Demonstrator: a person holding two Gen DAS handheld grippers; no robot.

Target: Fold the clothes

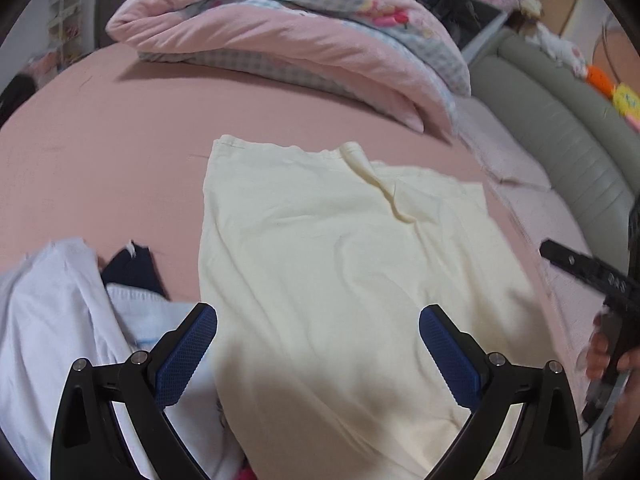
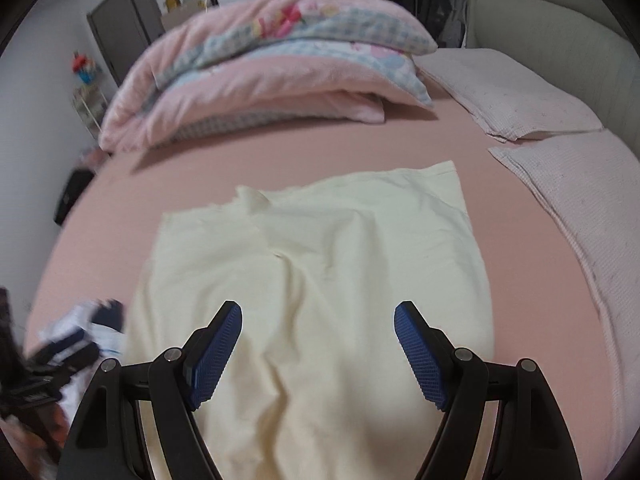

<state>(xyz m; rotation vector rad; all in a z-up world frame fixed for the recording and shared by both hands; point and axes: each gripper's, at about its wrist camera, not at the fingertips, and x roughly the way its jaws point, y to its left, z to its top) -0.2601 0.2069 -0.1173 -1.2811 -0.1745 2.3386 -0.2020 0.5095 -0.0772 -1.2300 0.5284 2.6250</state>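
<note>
A cream garment (image 1: 340, 264) lies spread on the pink bed sheet (image 1: 100, 160), wrinkled, with a small rolled fold near its far edge. In the right wrist view the same cream garment (image 2: 316, 260) stretches away from me. My left gripper (image 1: 318, 312) hangs open above the garment's near part, nothing between its blue pads. My right gripper (image 2: 318, 312) is open too, over the near middle of the cloth. The right gripper (image 1: 600, 280), held by a hand, shows at the right edge of the left wrist view.
A pile of white and dark clothes (image 1: 80, 312) lies left of the cream garment, and that clothes pile (image 2: 88, 328) shows in the right wrist view too. A folded pink quilt (image 1: 288, 40) sits at the far side. Pillows (image 2: 512, 92) and a grey headboard (image 1: 560, 120) line the right.
</note>
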